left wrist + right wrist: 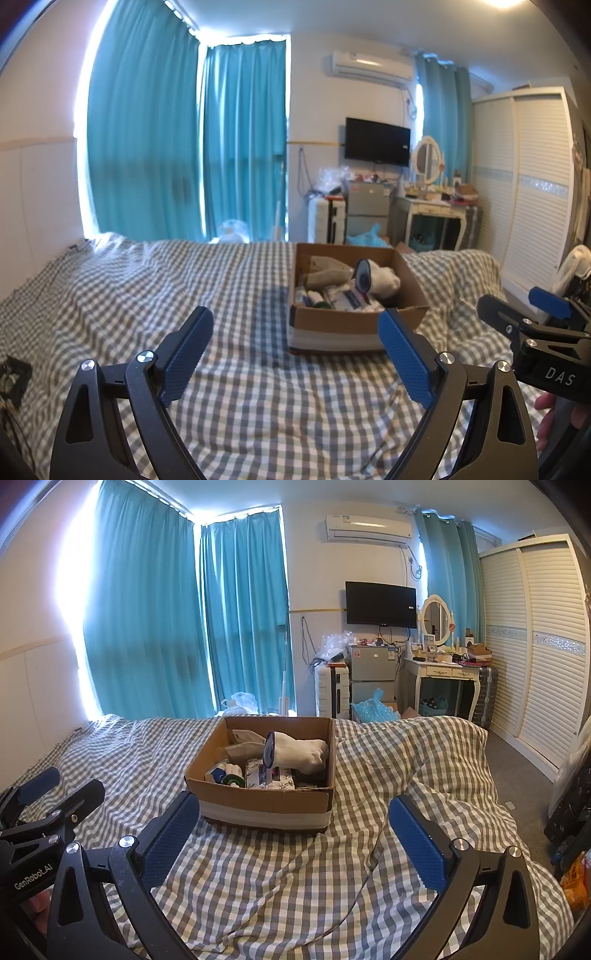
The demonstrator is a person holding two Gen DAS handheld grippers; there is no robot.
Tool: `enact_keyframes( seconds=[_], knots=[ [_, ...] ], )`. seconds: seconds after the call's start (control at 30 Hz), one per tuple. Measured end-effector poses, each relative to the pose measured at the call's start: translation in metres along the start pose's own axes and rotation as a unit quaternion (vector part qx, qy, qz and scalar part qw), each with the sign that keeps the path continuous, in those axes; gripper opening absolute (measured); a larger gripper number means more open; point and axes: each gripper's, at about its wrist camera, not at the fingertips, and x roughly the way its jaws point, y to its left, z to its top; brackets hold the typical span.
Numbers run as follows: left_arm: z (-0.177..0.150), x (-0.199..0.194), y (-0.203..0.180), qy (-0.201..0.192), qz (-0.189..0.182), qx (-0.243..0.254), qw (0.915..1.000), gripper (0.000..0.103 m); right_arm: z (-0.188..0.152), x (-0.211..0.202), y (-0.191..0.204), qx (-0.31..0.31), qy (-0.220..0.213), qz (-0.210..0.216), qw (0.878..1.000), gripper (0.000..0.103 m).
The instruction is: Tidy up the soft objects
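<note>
An open cardboard box [354, 321] [258, 797] sits on a bed with a grey-and-white checked cover [147, 288] [406, 768]. In it lie a white sock with a blue cuff [380, 280] [299, 753], beige socks [325, 275] [243, 744] and small packets. My left gripper [295, 354] is open and empty, short of the box's near left corner. My right gripper [291, 838] is open and empty, just short of the box's near wall. Each gripper shows at the edge of the other's view, the right one [524, 314] and the left one [55, 794].
Teal curtains [184, 620] hang behind the bed. Beyond the foot stand a white suitcase [332, 690], a small fridge [373, 675], a dressing table with mirror [443, 672] and a white wardrobe [535, 646]. A blue plastic bag [373, 709] lies on the floor.
</note>
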Motion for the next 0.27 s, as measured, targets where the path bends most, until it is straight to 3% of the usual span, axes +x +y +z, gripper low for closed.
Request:
enact_keyframes(
  seconds=[0.27],
  knots=[
    [-0.0001,0.0007,-0.0008,0.001,-0.001,0.002,1.0,0.092,-0.0015,0.0017,0.0014,0.001,0.002,-0.001,1.0,0.103]
  ],
)
